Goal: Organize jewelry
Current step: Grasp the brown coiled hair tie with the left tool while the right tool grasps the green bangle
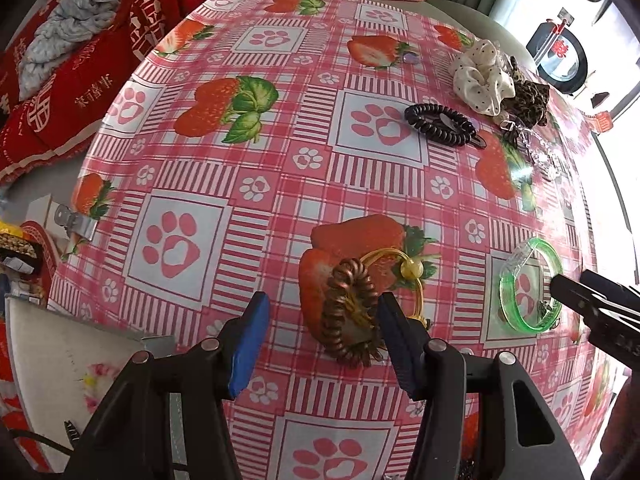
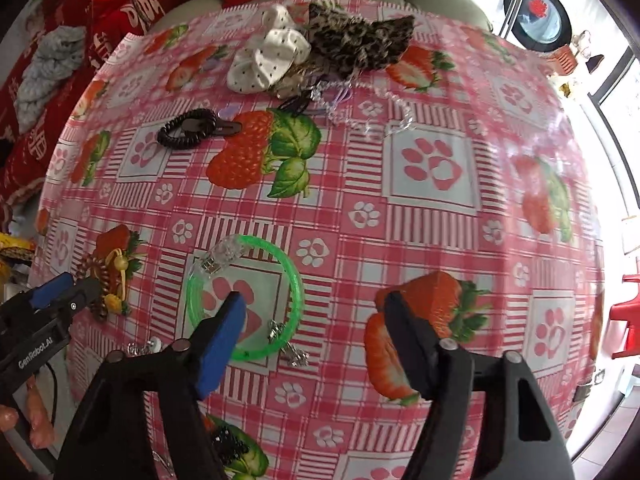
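My left gripper [image 1: 322,312] is open low over the table. A brown coil hair tie [image 1: 350,312] tangled with a yellow beaded elastic [image 1: 412,270] lies between its fingers, close to the right one. My right gripper [image 2: 314,308] is open above a green translucent bangle [image 2: 294,280]; its left finger hangs over the ring's inside, and the ring lies mostly to the left of the gap. The bangle [image 1: 508,300] also shows in the left wrist view, with the right gripper's fingertip [image 1: 564,286] at its edge. A small silver charm [image 2: 294,354] lies by the bangle.
A black coil hair tie [image 1: 438,124] on a dark hair clip, a white dotted scrunchie [image 1: 482,80], a leopard scrunchie [image 2: 360,46] and a clear bead chain [image 2: 368,120] lie at the table's far side. A white tray [image 1: 60,380] sits at the near left. Red cushions [image 1: 80,72] lie behind the table.
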`<control>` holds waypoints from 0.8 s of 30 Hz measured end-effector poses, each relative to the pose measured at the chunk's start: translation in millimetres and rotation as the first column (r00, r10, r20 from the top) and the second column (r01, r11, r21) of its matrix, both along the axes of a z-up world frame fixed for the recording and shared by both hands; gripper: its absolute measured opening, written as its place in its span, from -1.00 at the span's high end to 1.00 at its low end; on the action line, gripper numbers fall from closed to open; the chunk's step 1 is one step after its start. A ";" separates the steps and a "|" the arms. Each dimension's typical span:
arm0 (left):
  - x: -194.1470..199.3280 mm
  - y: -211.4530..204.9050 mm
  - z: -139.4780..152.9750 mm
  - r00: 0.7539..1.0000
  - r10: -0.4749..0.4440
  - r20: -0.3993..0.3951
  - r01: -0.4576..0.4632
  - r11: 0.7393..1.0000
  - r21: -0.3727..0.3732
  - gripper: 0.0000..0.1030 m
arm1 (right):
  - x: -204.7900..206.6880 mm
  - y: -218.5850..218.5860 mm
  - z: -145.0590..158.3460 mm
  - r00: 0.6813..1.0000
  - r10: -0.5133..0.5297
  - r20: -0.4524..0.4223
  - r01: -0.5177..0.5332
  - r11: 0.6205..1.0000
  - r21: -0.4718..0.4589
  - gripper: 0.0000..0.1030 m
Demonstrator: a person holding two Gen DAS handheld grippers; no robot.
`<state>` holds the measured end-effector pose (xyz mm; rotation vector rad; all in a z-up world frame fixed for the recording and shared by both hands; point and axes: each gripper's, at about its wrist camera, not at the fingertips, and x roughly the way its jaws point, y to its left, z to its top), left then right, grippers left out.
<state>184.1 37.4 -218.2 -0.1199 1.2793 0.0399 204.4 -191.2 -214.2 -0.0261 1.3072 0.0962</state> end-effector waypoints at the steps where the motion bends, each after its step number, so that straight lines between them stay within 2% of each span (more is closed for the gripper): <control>1: 0.1 -0.1 -0.2 1.000 -0.001 0.000 0.001 1.000 -0.005 -0.17 | 0.9 1.3 -2.1 1.000 0.002 -0.003 -0.002 1.000 -0.005 -0.28; 2: 0.1 -0.1 -0.4 1.000 -0.003 0.001 0.003 1.000 -0.014 -0.06 | 1.6 2.8 -4.1 1.000 0.006 -0.006 -0.006 1.000 -0.010 -0.22; 4: -0.3 -1.1 -0.2 1.000 -0.005 0.002 0.005 1.000 -0.025 -0.04 | 1.7 5.7 -8.1 1.000 0.014 -0.016 -0.014 1.000 -0.014 -0.09; 5: -0.7 -1.5 0.2 1.000 -0.006 0.003 0.006 1.000 -0.024 -0.02 | 1.6 6.9 -9.7 1.000 0.016 -0.022 -0.016 1.000 -0.014 -0.08; 6: -1.4 -1.7 0.6 1.000 -0.009 0.004 0.009 1.000 -0.030 0.14 | 1.1 8.7 -11.2 0.999 0.019 -0.027 -0.020 1.000 -0.016 -0.05; 9: -3.7 -2.6 1.9 1.000 -0.016 0.004 0.017 0.999 -0.048 0.24 | 0.6 13.0 -11.5 0.999 0.029 -0.024 -0.030 0.999 -0.024 -0.01; 10: -4.8 -3.3 2.6 1.000 -0.023 0.010 0.023 0.999 -0.049 0.39 | 0.5 13.9 -11.5 0.999 0.032 -0.023 -0.032 0.999 -0.026 0.04; 11: -5.9 -3.9 2.9 0.999 -0.030 0.011 0.030 0.998 -0.049 0.65 | 0.9 14.8 -11.7 0.999 0.033 -0.024 -0.034 0.999 -0.026 0.09; 14: -10.2 -4.8 6.0 0.999 -0.039 0.022 0.040 0.998 -0.055 0.65 | 2.0 15.6 -12.4 0.999 0.027 -0.027 -0.027 1.000 -0.015 0.44; 16: -12.9 -4.9 9.9 0.999 -0.040 0.033 0.042 0.997 -0.062 0.65 | 2.1 18.1 -12.8 0.999 0.025 -0.020 -0.025 1.000 -0.019 0.81; 24: -21.0 -6.5 30.4 0.997 -0.037 0.063 0.043 0.994 -0.103 0.65 | -0.4 16.2 1.3 1.000 0.014 0.024 -0.015 0.999 0.037 0.84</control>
